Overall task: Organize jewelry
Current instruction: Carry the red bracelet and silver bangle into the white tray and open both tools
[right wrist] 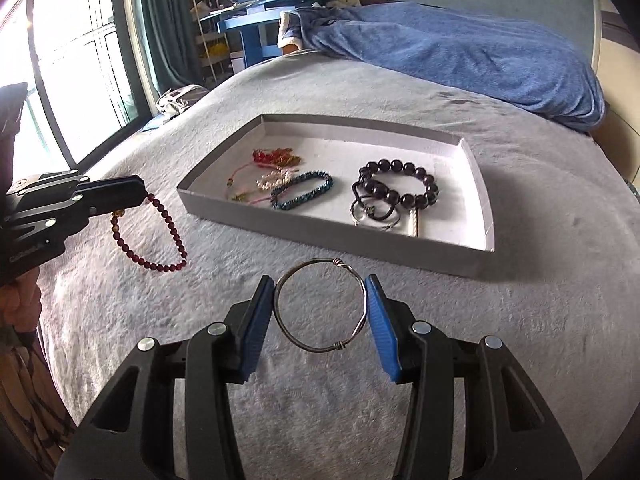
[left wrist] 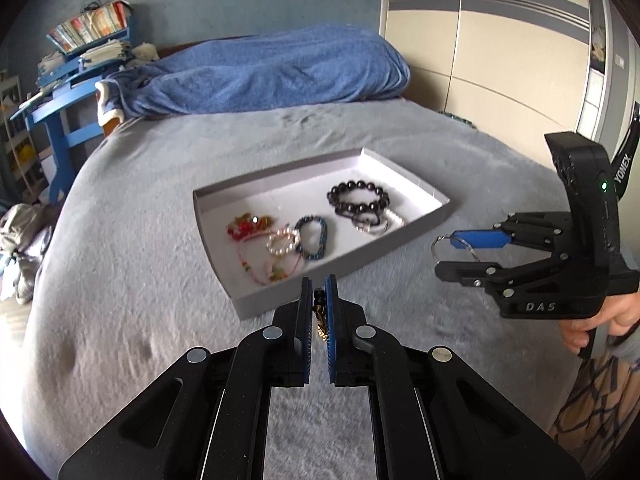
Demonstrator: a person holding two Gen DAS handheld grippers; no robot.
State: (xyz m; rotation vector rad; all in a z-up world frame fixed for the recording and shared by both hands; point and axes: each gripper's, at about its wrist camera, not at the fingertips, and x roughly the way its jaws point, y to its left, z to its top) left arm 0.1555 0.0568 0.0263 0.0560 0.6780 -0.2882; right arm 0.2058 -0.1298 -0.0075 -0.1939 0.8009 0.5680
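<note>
the left gripper [left wrist: 319,286] is pinching a dark red bead bracelet [right wrist: 150,236] between its blue pads, jaws nearly together; in its own view only a few beads and a gold bit are showing in the narrow slot, while the right wrist view is showing the loop hanging below the fingertips, its lower beads trailing down to the grey blanket [right wrist: 520,320]; whether they are touching it is hard to tell. the right gripper [right wrist: 320,280] is clamping a thin silver wire bangle [right wrist: 320,306] across its width, each blue pad pressing one side of the ring, and the ring is lying roughly flat between the fingers.

ahead of both tools a shallow grey tray [right wrist: 320,232] is sitting on the blanket. it is lying just beyond the left gripper's tips and a little further ahead of the right gripper's. inside it, toward the right tool's far side, a black bead bracelet [right wrist: 400,184] is resting over some silver rings [right wrist: 372,214]. more to the middle a teal bead bracelet [right wrist: 302,191] is lying, with a pale pearl bracelet [left wrist: 283,242] and a red and pink cord piece [left wrist: 250,226] beside it.

behind the tray a blue blanket [left wrist: 272,68] is heaped up.
</note>
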